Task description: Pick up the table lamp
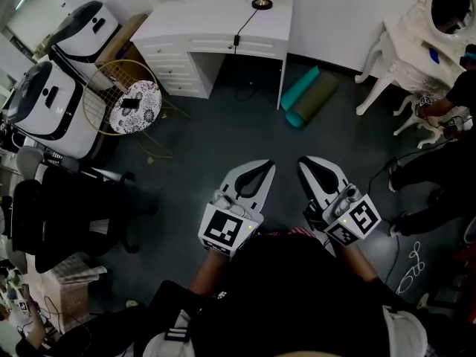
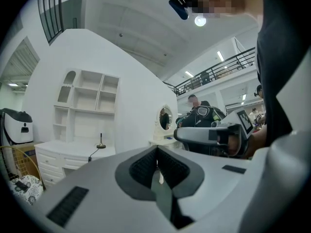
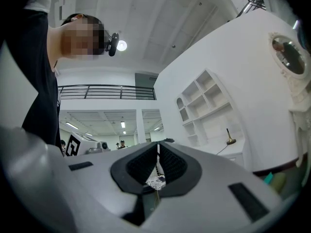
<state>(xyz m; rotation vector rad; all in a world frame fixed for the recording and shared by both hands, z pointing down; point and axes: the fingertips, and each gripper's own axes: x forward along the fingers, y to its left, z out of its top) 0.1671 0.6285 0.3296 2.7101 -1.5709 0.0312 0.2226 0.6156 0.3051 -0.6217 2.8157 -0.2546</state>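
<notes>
1. Holding two claws side by side over the dark floor (image 1: 223,132), we see the left claw (image 1: 262,166) and the right claw (image 1: 311,163) near each other but not touching.
2. Left claw (image 2: 156,150), in its own view: jaws pressed together, nothing between them.
3. Right claw (image 3: 158,145), in its own view: jaws also pressed together, nothing pinched.
4. The table lamp (image 1: 261,3) stands upright straight ahead of both claws and well apart from both.
5. In the left gripper view we see the table lamp (image 2: 100,143) left of the claw tips. In the right gripper view the table lamp (image 3: 229,139) is right of the tips.
6. The lamp sits on a white tabletop (image 1: 201,21). Its black cable (image 1: 245,24) runs across the top toward the edge nearer the claws.
7. A teal rolled mat (image 1: 300,88) lies on the floor ahead of the right claw, slightly to its left.
8. A round patterned stool (image 1: 135,106) is ahead-left of the left claw.
9. Another person (image 1: 446,177) is off to the right of the right claw, beside a white vanity (image 1: 416,50).
</notes>
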